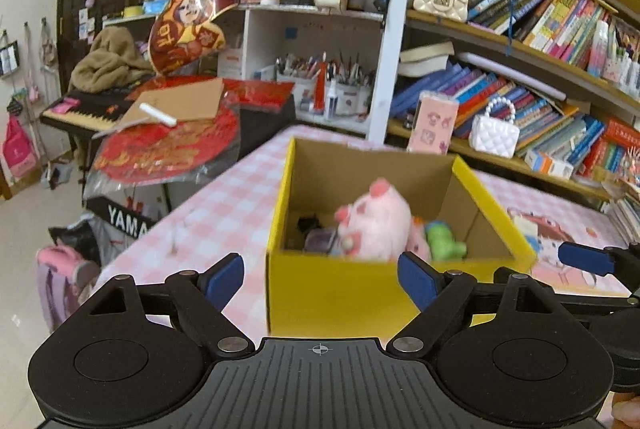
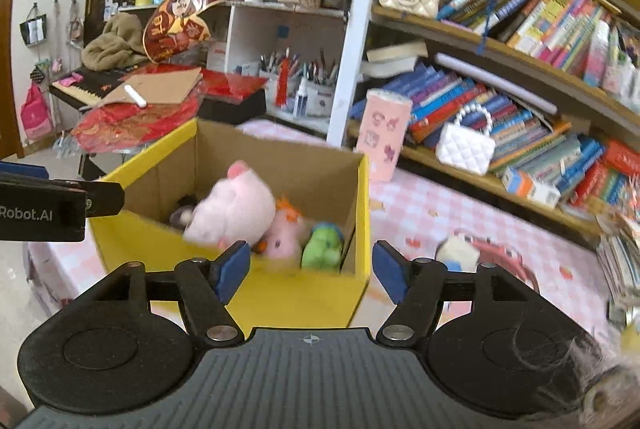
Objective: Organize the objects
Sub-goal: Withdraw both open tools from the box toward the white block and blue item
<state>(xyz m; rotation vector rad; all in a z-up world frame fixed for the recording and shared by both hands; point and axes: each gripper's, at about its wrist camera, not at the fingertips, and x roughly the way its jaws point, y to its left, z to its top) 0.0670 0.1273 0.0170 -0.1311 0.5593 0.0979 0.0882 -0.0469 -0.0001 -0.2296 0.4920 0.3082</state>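
A yellow cardboard box stands open on the pink checked table. Inside it lie a large pink pig plush, a smaller pink plush, a green plush and a dark item. My left gripper is open and empty, just in front of the box. My right gripper is open and empty, in front of the box's right corner. A small white and blue plush lies on the table right of the box.
A pink carton stands behind the box. Bookshelves with books and two small handbags fill the right. A keyboard piled with red decorations stands to the left. The right gripper's finger shows in the left wrist view.
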